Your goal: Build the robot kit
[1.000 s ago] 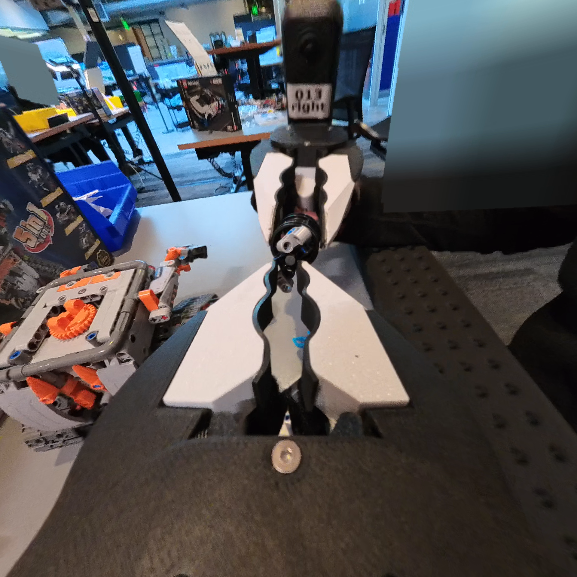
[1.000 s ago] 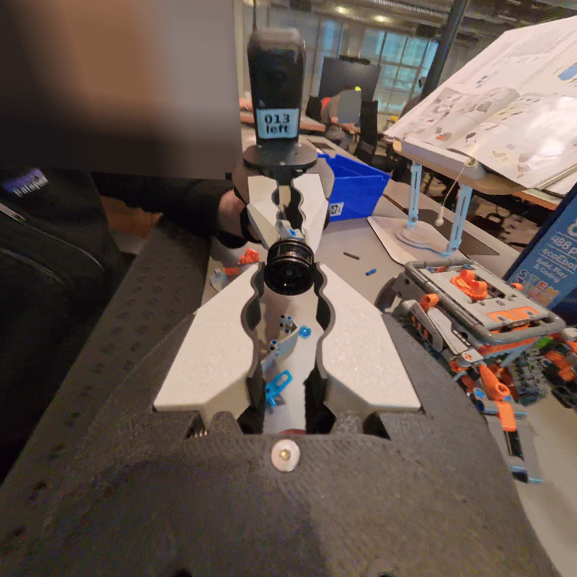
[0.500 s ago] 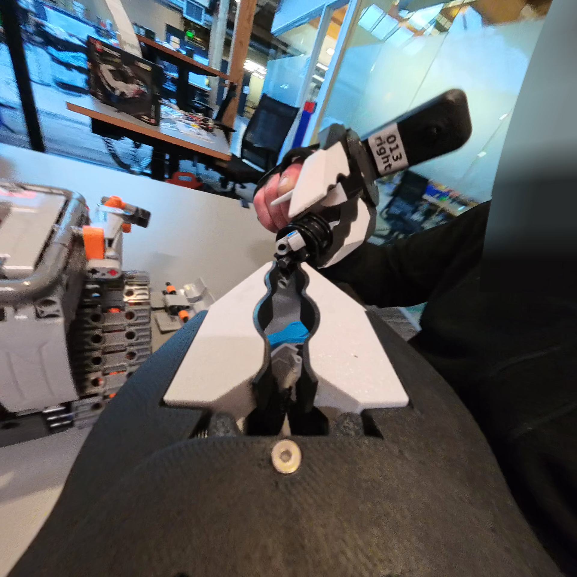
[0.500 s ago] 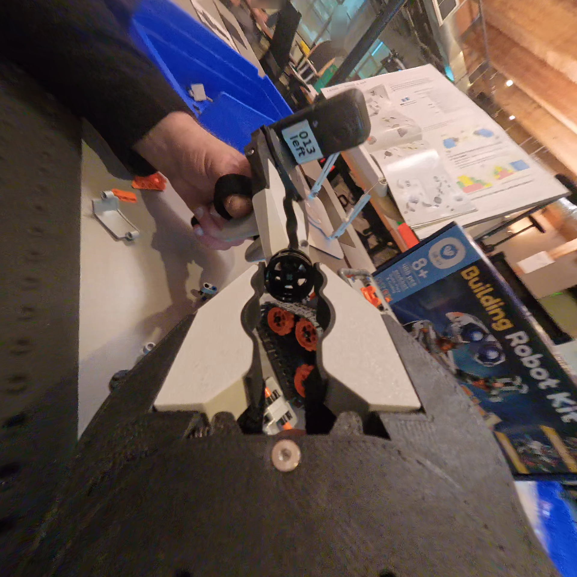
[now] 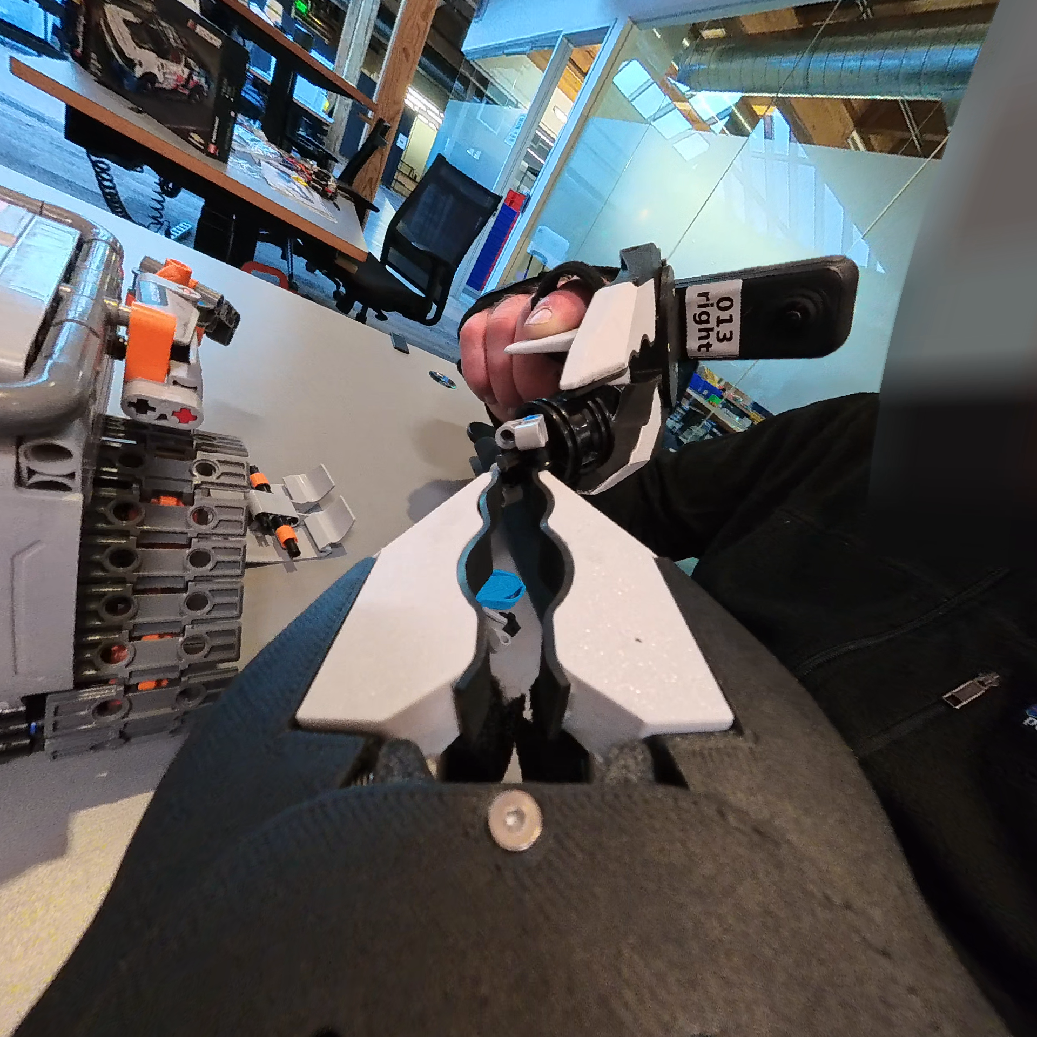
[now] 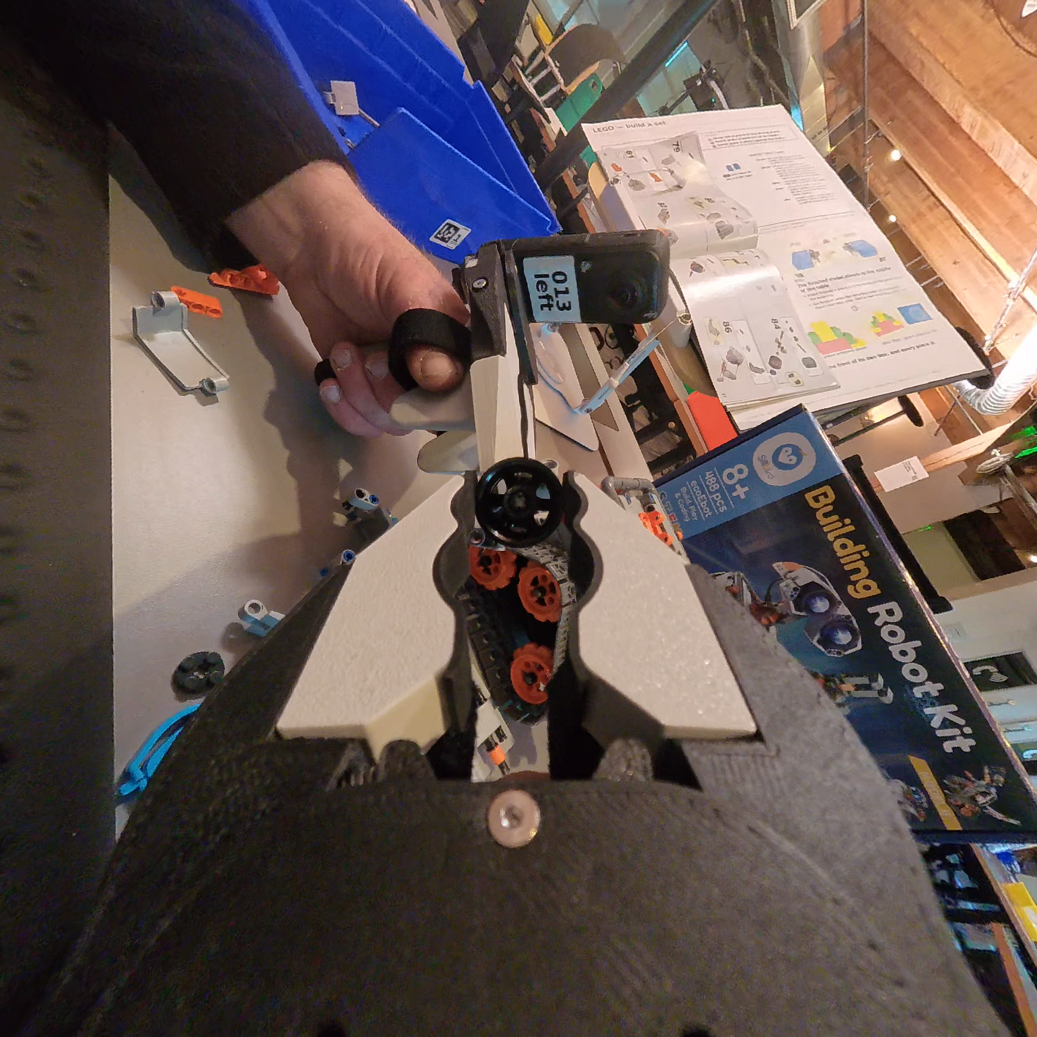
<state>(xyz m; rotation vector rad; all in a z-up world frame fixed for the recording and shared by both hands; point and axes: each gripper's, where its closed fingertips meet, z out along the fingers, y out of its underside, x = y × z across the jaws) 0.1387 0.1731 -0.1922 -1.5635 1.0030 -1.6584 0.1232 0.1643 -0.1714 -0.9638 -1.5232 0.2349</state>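
Above the table, both grippers rolled sideways since a second ago — right gripper point(image 6: 519, 494) clamps black wheel point(image 6: 517, 501), left gripper point(image 5: 519, 477) pinches its axle pin point(image 5: 513, 468) at 12 o'clock.

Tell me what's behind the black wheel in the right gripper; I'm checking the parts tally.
Past the black wheel is the left gripper, its tips at the wheel's far side. Below it sits a tracked model with orange wheels. The wheel hides whatever the left gripper pinches.

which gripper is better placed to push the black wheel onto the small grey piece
Right, probably: the right gripper is shut on the black wheel, whose hub meets the small grey piece pinched in the left gripper.
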